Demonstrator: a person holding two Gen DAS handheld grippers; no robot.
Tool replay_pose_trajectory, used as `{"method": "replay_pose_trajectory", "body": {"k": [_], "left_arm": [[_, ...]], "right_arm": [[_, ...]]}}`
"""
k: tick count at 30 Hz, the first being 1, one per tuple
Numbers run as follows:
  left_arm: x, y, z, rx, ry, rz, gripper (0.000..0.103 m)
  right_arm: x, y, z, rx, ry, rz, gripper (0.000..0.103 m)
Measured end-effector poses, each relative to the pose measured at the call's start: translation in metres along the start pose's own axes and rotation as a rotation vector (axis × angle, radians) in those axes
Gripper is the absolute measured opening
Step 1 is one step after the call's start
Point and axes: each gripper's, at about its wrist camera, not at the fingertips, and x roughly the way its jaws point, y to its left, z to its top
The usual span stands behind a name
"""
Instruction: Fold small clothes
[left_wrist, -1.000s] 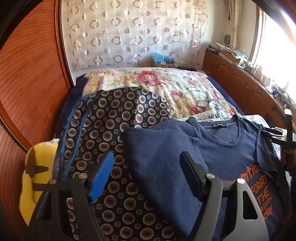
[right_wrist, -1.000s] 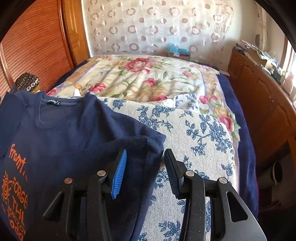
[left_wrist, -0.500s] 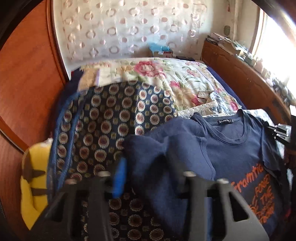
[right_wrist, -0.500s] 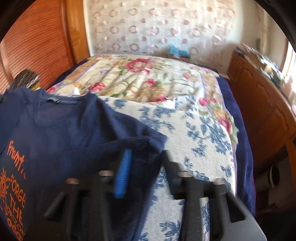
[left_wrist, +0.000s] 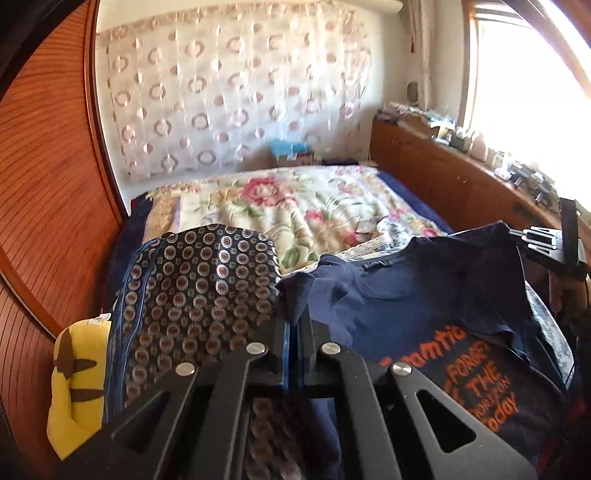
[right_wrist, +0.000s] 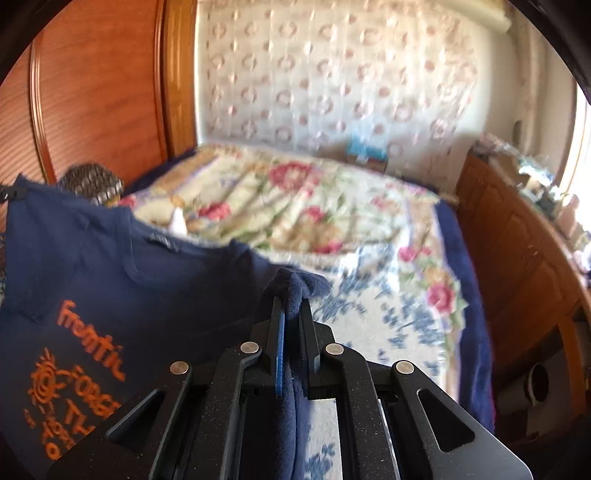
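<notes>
Two tongs have the navy T-shirt (left_wrist: 406, 295) pinched, one at each sleeve end. The left tongs (left_wrist: 297, 325) and the right tongs (right_wrist: 291, 314) have just closed, and each is clamped on a bunch of the cloth. The shirt hangs between them, print up, partly over the patterned cushion (left_wrist: 199, 280) and the blue-flowered cover (right_wrist: 388, 317) on the bed. This looks like the start of a fold. Next, both ends should probably travel together, keeping the cloth taut and level.
</notes>
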Motion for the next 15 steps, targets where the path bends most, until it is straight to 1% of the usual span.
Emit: {"method": "replay_pose_trajectory", "body": {"k": [1, 3, 6, 7, 9, 11, 15], "left_arm": [[-0.011, -0.002, -0.011, -0.017, -0.02, -0.006, 0.0], [-0.026, -0.001, -0.028, -0.046, -0.035, -0.037, 0.0], [-0.053, -0.003, -0.055, -0.064, -0.071, -0.033, 0.0], [-0.064, -0.003, -0.065, -0.07, -0.083, -0.029, 0.0], [-0.078, -0.002, -0.08, -0.09, -0.089, -0.044, 0.0], [-0.097, -0.001, -0.098, -0.1, -0.105, -0.04, 0.0], [-0.13, 0.003, -0.127, -0.123, -0.123, -0.036, 0.0]], "right_arm": [[-0.013, 0.002, -0.001, 0.003, -0.026, -0.003, 0.003], [-0.039, 0.004, -0.007, 0.026, -0.073, -0.007, 0.003], [-0.079, 0.007, -0.025, 0.055, -0.123, -0.001, 0.003], [-0.092, 0.009, -0.031, 0.059, -0.128, 0.016, 0.003], [-0.11, 0.015, -0.044, 0.058, -0.128, 0.022, 0.003], [-0.128, 0.023, -0.059, 0.053, -0.119, 0.038, 0.003], [-0.159, 0.034, -0.09, 0.054, -0.113, 0.037, 0.003]]}}
